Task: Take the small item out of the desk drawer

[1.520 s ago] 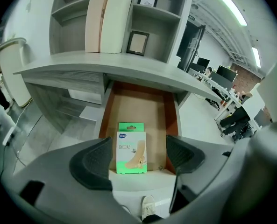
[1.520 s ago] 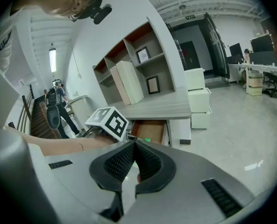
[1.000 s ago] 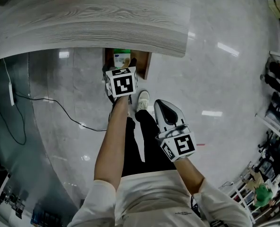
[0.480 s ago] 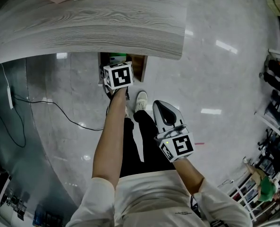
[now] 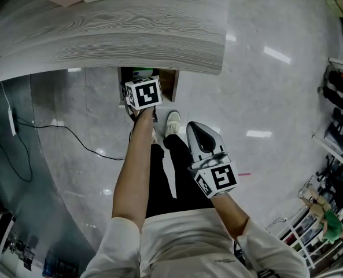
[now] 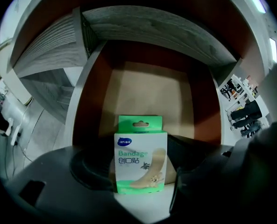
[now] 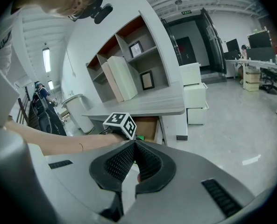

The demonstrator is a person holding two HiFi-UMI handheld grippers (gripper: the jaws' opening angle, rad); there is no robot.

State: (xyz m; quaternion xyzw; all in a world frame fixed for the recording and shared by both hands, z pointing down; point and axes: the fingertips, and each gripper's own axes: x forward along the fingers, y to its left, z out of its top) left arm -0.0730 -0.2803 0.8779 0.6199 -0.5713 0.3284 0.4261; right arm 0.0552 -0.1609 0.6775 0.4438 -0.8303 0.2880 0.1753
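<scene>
Bandage box [image 6: 140,160], one only, is pinched between the two jaws of the left tool [image 6: 139,172], which are closed against its sides. Its long axis is seen running away from the tool, hang-tab end pointed at the back of the drawer [image 6: 147,92], printed face turned to the camera. The box is held just above the single open drawer, under the grey bench [image 5: 131,28]. From the head view only a green sliver, probably the box, is seen. The right tool [image 7: 134,146] is pressed together, empty, well apart from the drawer.
</scene>
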